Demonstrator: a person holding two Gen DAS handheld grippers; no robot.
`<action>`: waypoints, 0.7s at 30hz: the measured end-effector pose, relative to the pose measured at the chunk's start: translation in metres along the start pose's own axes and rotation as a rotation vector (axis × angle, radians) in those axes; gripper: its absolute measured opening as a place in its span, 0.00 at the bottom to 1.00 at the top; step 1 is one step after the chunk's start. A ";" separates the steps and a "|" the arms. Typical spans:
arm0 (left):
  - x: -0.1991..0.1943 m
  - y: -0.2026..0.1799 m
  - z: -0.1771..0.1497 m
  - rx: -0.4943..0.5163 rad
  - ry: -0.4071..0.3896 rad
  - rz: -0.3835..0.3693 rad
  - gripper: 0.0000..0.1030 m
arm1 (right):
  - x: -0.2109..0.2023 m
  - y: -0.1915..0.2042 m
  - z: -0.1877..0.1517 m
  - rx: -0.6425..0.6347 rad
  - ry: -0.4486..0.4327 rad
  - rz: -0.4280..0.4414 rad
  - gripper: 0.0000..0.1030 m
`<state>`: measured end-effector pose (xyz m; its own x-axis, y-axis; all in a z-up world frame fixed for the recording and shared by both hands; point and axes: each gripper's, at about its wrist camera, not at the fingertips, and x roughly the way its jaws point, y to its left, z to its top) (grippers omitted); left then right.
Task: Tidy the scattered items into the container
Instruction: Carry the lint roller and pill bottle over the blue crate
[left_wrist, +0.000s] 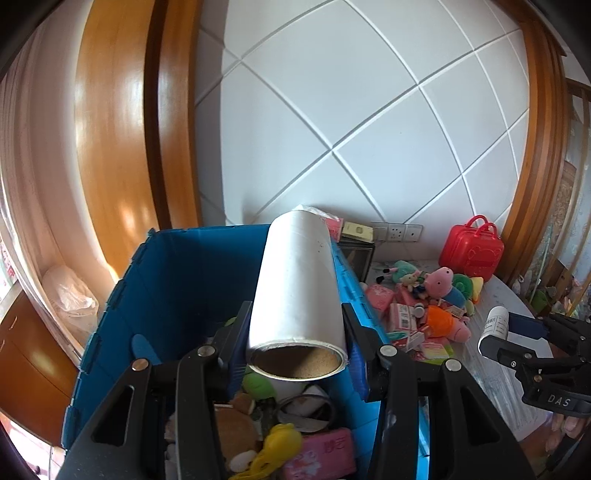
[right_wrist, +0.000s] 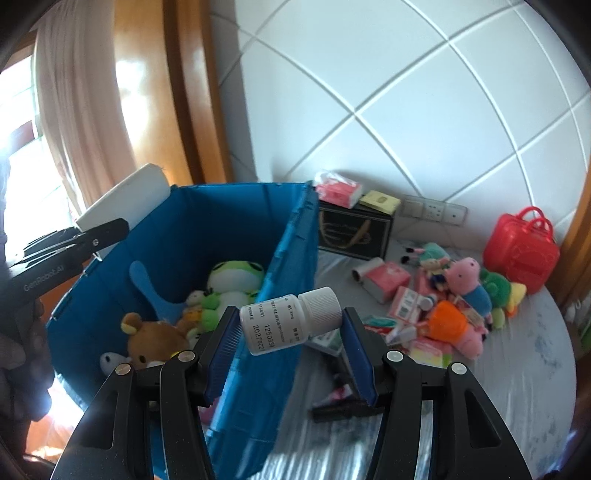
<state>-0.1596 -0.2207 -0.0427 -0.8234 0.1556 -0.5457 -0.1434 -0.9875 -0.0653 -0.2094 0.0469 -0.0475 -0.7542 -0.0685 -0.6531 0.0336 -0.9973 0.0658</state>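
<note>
Holding a white roll (left_wrist: 297, 284) between its fingers, the left gripper (left_wrist: 295, 332) sits above the blue crate (right_wrist: 229, 236). Crate contents: frog plush (right_wrist: 231, 282), bear plush (right_wrist: 155, 338), pink pack (left_wrist: 325, 456). The right gripper (right_wrist: 290, 332) clamps a white pill bottle (right_wrist: 288, 317) over the crate's right wall; remaining toys (right_wrist: 458, 306) lie on the table (right_wrist: 517, 387).

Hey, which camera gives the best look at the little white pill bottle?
The right wrist view. There the white pill bottle sits centred and close between the right gripper's fingers, with its ribbed cap and printed label legible. The left wrist view shows the same bottle only small at the right edge, partly covered by that gripper.
</note>
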 end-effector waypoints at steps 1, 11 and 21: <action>0.000 0.008 -0.001 -0.003 0.004 0.003 0.43 | 0.002 0.008 0.002 -0.011 0.002 0.008 0.53; 0.001 0.069 -0.010 -0.050 0.036 0.064 0.43 | 0.030 0.084 0.019 -0.127 0.027 0.095 0.53; 0.009 0.103 -0.011 -0.079 0.045 0.094 0.43 | 0.053 0.122 0.021 -0.189 0.057 0.144 0.53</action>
<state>-0.1756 -0.3213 -0.0629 -0.8057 0.0627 -0.5890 -0.0217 -0.9968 -0.0765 -0.2589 -0.0776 -0.0578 -0.6947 -0.2069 -0.6889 0.2646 -0.9641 0.0226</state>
